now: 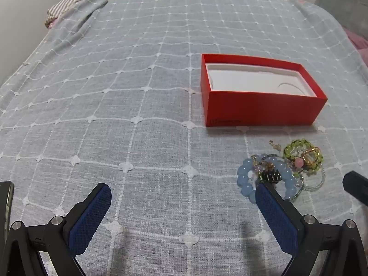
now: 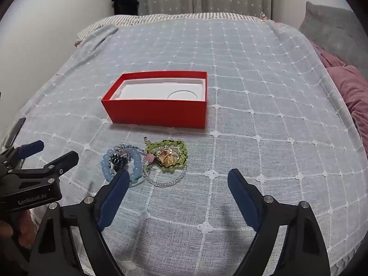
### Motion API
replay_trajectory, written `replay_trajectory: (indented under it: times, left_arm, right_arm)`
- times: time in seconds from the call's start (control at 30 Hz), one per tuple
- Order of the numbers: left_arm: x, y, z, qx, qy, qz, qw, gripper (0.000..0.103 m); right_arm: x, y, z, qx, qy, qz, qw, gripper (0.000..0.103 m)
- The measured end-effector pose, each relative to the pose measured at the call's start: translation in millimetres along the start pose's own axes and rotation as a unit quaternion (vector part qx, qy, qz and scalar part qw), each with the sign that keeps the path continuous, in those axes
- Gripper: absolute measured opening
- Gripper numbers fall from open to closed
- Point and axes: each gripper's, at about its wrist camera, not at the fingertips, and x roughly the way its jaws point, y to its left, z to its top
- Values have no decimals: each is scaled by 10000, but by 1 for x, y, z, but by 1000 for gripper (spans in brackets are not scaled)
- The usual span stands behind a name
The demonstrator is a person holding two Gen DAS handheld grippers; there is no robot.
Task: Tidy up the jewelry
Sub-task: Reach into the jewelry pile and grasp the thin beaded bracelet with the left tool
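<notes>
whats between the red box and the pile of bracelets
Only bare bedspread. In the right wrist view a strip of blue checked cloth separates the red box from the jewelry pile; nothing lies on it. The left wrist view shows the same.

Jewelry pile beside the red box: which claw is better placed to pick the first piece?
Probably right: the right claw stands open almost facing the jewelry pile; the left claw points beside it.

Red box [image 2: 158, 112] w/ white insert, pale-blue & green bead bracelets [image 2: 147, 161], blue-grey bedspread [image 2: 253, 92] w/ white grid.
</notes>
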Motion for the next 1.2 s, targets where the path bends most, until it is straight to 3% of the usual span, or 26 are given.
replay_trajectory:
  times: [0.17, 0.3, 0.33, 0.43, 0.53, 0.6, 0.77, 1.0, 1.2]
  left_arm:
    - [-2, 8, 4, -141, 5, -115, 9998, 100]
    - [-3, 5, 7, -96, 97, -344, 9993, 91]
    - [5, 1, 2, -70, -210, -434, 9988, 90]
    - [5, -8, 1, 30, -130, -701, 9975, 85]
    - [3, -7, 0, -131, 74, -1204, 9926, 76]
    - [5, -9, -1, -144, 227, -1328, 9908, 64]
    - [18, -4, -1, -393, 802, -1700, 9814, 43]
    - [25, -1, 4, -568, 1209, -2068, 9692, 28]
    - [31, -13, 13, -364, 1362, -2297, 9630, 25]
  right_arm:
    - [3, -11, 9, 319, 52, 125, 9994, 75]
    - [9, -27, 6, 557, 241, 362, 9975, 66]
    - [9, -31, 8, 662, 268, 477, 9963, 64]
    - [12, -36, 10, 745, 408, 604, 9946, 58]
    - [16, -44, 12, 984, 544, 826, 9902, 52]
    - [21, -47, 12, 1126, 694, 914, 9870, 49]
    - [35, -49, 10, 1174, 917, 1098, 9827, 37]
    - [38, -47, 13, 1120, 1055, 1285, 9797, 28]
    - [40, -50, 16, 1150, 1246, 1294, 9770, 26]
